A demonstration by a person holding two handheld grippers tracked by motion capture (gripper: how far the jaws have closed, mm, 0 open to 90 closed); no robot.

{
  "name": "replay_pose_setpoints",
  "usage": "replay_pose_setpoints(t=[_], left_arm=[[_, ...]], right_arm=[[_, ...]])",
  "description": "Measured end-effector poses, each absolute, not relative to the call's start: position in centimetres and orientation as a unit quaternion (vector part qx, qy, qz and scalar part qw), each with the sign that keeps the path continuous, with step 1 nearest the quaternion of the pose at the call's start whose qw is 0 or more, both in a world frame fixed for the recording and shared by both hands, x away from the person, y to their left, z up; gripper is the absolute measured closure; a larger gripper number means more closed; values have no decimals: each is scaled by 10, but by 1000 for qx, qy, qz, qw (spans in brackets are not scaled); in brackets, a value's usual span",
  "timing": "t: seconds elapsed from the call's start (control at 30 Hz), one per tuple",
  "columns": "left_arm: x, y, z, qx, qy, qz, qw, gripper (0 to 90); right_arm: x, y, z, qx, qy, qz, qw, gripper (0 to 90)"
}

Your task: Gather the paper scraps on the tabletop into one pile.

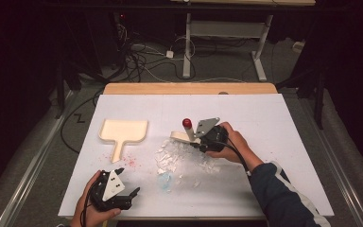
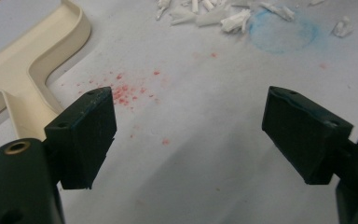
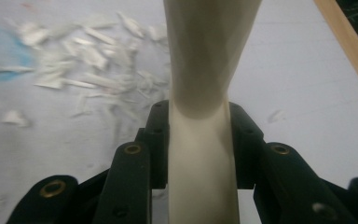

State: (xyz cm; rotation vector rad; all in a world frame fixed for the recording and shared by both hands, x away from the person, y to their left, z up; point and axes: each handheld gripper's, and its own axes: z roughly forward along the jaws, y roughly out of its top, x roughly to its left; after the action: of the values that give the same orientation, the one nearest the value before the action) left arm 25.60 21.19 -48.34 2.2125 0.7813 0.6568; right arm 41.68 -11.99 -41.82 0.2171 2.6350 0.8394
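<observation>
High view first: the right gripper (image 1: 199, 138) sits near the middle of the white table cover (image 1: 264, 123), its jaws pinched tight on the cream handle of a small brush (image 1: 182, 136), which lies at the 12 o'clock edge of a heap of white scraps (image 1: 182, 158). A red knob (image 1: 187, 123) stands just above the handle, though whether it belongs to the brush is hard to tell. In the right gripper view the handle (image 3: 205, 93) is smooth, pale and waisted, running up out of frame, so the brush's working end is cut off; the scraps (image 3: 88, 60) at about 10 o'clock are blurred. The left gripper (image 1: 123, 193) rests at the table's near edge, around 7 o'clock from the heap, jaws spread wide on nothing. A cream dustpan (image 1: 122, 131) lies at 9 o'clock from the scraps, with red specks (image 2: 126, 93) beside its handle and a faint blue smudge (image 2: 282, 35) by the pile.
</observation>
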Motion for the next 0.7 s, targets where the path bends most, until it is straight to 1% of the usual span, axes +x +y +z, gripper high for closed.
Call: replay_pose_setpoints(t=[0.07, 0.2, 0.33, 0.5, 0.6, 0.7], left_arm=[[257, 212, -484, 852, 304, 254, 342, 170], [257, 213, -485, 853, 307, 253, 339, 172], [258, 212, -486, 855, 306, 253, 334, 172], [259, 212, -487, 857, 305, 256, 326, 172], [258, 211, -488, 859, 307, 252, 323, 172], [257, 210, -487, 861, 303, 253, 321, 172]], right_arm=[[408, -123, -414, 78, 932, 303, 182, 678], [398, -138, -401, 92, 913, 336, 214, 678], [394, -155, -391, 124, 897, 354, 234, 678], [387, -174, -380, 155, 888, 332, 276, 678], [384, -193, -377, 193, 874, 328, 302, 678], [386, -207, -377, 222, 871, 327, 291, 678]])
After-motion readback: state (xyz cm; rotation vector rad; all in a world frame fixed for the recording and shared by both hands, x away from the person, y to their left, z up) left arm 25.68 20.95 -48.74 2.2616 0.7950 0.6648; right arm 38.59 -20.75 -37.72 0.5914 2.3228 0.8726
